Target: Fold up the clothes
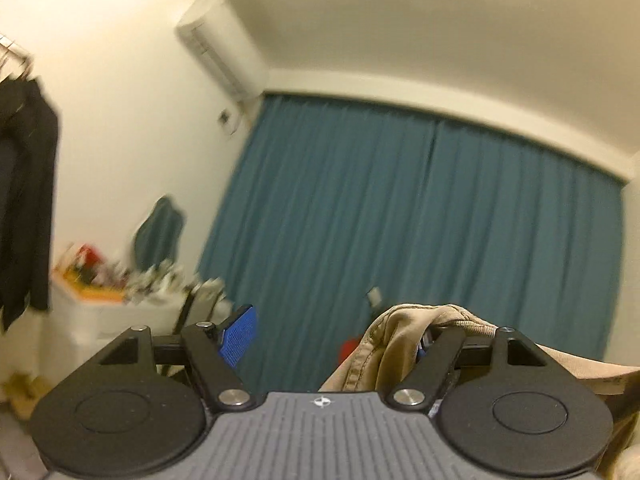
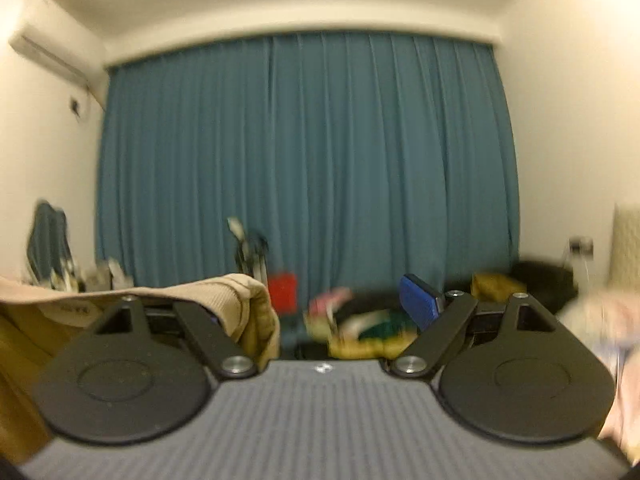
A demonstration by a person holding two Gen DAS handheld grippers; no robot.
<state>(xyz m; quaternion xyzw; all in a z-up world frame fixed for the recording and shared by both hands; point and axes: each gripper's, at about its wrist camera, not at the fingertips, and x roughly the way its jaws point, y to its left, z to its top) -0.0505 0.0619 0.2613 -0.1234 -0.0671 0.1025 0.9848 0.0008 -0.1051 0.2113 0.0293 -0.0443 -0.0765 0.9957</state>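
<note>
Both raised level, left hand-held gripper (image 1: 332, 338) and right hand-held gripper (image 2: 332, 306) spread wide, tan garment (image 1: 394, 348) draped over one finger each.

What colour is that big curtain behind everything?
The curtain is teal blue, plain; clearest in the right wrist view.

Warm, yellowish indoor light fills both views, fairly dim, with no hard shadows or glare. Fisheye distortion bows the pleated teal curtain (image 1: 420, 232) (image 2: 308, 160) and darkens the corners. Motion blur smears the cluttered white desk (image 1: 112, 300) and the colourful clothes heap (image 2: 360, 320).
</note>
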